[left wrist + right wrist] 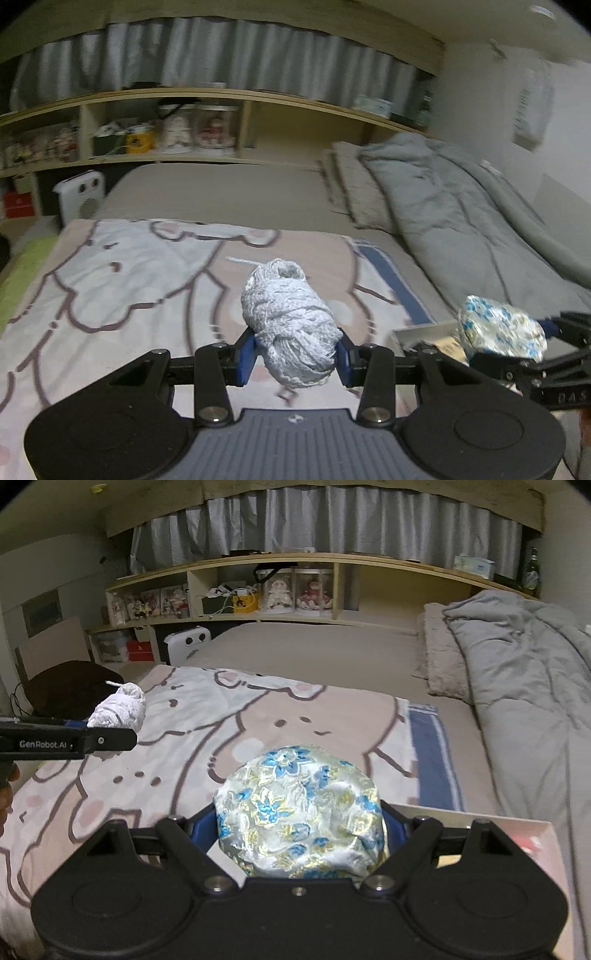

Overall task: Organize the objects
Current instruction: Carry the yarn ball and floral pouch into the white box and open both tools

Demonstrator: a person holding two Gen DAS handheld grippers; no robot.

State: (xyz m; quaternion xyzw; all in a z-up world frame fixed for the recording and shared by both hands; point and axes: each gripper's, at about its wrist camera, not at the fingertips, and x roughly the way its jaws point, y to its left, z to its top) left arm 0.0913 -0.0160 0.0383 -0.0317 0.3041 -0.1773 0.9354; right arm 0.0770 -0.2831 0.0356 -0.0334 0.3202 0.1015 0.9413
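My left gripper is shut on a ball of white yarn and holds it above the cartoon blanket. The yarn ball also shows at the left of the right wrist view. My right gripper is shut on a round silvery pouch with blue and gold flowers. The pouch also shows at the right of the left wrist view. An open cardboard box lies under and just right of the right gripper; its rim shows in the left wrist view.
A grey duvet and a beige pillow lie along the bed's right side. A wooden shelf unit with dolls and boxes runs along the back. A white heater and a dark chair stand at the left.
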